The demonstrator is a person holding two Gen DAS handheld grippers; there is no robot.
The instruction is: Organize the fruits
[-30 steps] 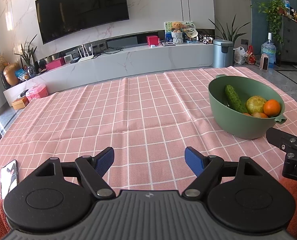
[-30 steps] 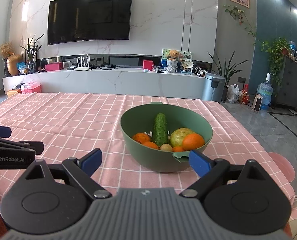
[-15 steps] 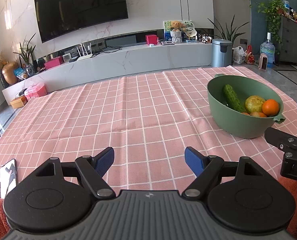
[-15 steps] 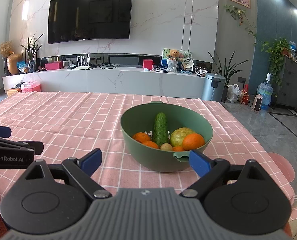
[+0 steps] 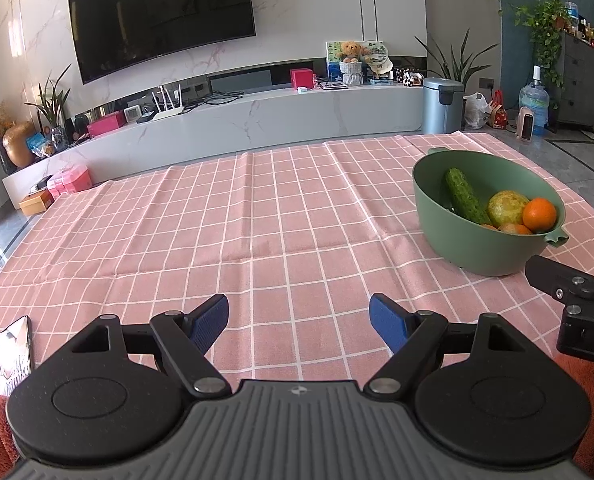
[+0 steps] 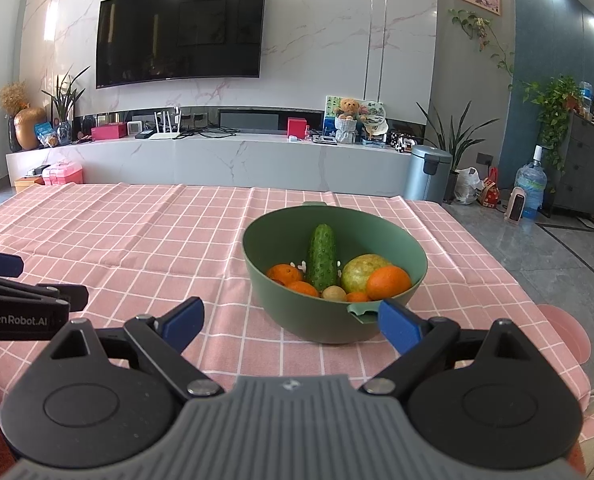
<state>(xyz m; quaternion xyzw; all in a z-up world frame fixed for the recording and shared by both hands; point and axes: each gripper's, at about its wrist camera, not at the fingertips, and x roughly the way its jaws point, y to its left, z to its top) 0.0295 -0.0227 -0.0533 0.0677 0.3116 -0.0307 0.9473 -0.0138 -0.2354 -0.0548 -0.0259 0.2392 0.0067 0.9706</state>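
Note:
A green bowl (image 6: pixel 297 312) stands on the pink checked tablecloth (image 6: pixel 137 240). In it lie a cucumber (image 6: pixel 322 256), a yellow-green round fruit (image 6: pixel 363 270), several oranges (image 6: pixel 389 282) and a small brown fruit (image 6: pixel 334 293). My right gripper (image 6: pixel 291 320) is open and empty, just in front of the bowl. My left gripper (image 5: pixel 299 316) is open and empty over bare cloth, left of the bowl (image 5: pixel 457 240), where the cucumber (image 5: pixel 463 196) and an orange (image 5: pixel 539 214) show.
A phone (image 5: pixel 13 354) lies on the cloth at the near left. The right gripper's body (image 5: pixel 577 300) shows at the left view's right edge. The table's right edge drops to a grey floor (image 6: pixel 537 264); a pink stool (image 6: pixel 565 336) stands below.
Both views have shifted very slightly; the bowl sits a touch lower left in the left wrist view. Both grippers stay open and empty.

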